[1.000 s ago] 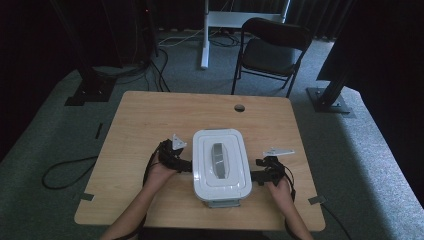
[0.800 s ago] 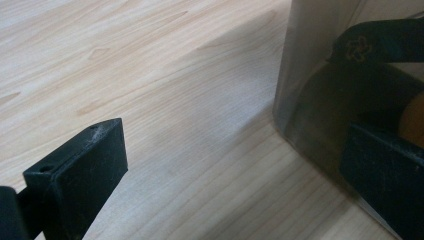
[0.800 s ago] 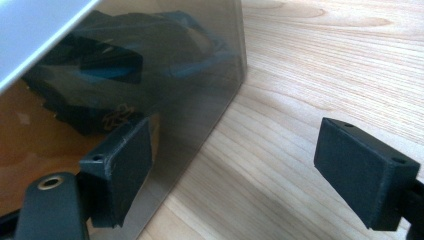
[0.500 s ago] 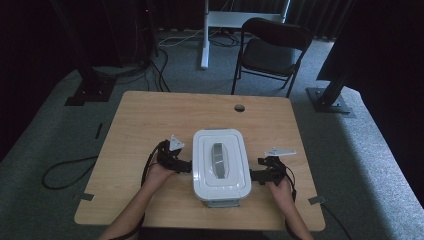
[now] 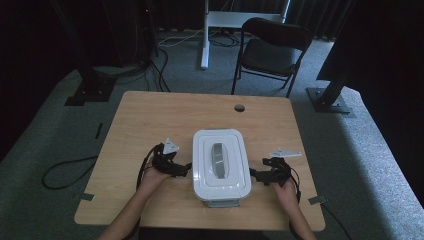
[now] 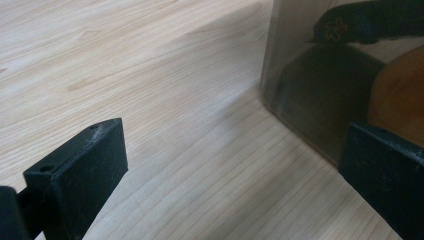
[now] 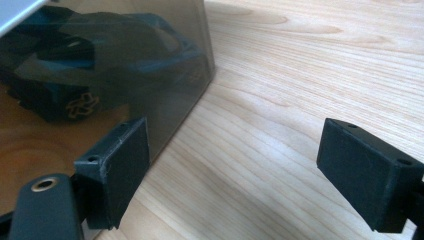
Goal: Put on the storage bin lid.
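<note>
The left gripper (image 5: pixel 184 169) and right gripper (image 5: pixel 256 175) are flanking a white-lidded storage box (image 5: pixel 220 165), jaws spread, seemingly just short of touching its walls.

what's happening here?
A person at a wooden table has a gripper in each hand, one on either side of a clear storage box with a white lid. The left gripper and the right gripper both sit at the box's sides with jaws open, gripping nothing. The lid is on.
</note>
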Motion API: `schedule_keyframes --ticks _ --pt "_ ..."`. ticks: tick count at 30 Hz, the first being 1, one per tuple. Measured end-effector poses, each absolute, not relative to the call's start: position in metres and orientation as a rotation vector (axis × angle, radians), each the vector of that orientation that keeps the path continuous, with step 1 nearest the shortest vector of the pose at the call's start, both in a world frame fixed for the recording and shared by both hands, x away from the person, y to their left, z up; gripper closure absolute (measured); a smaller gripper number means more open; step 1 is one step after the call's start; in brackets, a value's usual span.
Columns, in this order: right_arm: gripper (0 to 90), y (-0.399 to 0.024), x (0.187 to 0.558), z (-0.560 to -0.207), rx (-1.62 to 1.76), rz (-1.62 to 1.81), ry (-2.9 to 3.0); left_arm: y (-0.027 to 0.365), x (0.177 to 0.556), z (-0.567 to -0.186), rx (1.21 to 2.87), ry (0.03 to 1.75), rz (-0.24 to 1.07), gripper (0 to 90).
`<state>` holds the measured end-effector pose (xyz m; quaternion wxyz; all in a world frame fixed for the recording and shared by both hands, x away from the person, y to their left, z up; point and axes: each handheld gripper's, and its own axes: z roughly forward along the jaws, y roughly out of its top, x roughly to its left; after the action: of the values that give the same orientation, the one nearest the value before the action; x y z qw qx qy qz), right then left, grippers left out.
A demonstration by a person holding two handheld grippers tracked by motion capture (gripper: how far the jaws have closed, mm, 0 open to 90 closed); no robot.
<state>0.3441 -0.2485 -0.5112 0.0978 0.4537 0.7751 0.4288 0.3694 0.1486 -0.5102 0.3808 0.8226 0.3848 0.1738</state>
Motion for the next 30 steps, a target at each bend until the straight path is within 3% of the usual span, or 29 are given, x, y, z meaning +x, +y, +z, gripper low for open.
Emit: schedule_keyframes --ticks 30 --pt "13.0 -0.271 0.322 -0.514 1.354 1.275 2.141 0.204 0.332 -0.522 2.048 1.11 0.482 0.2"
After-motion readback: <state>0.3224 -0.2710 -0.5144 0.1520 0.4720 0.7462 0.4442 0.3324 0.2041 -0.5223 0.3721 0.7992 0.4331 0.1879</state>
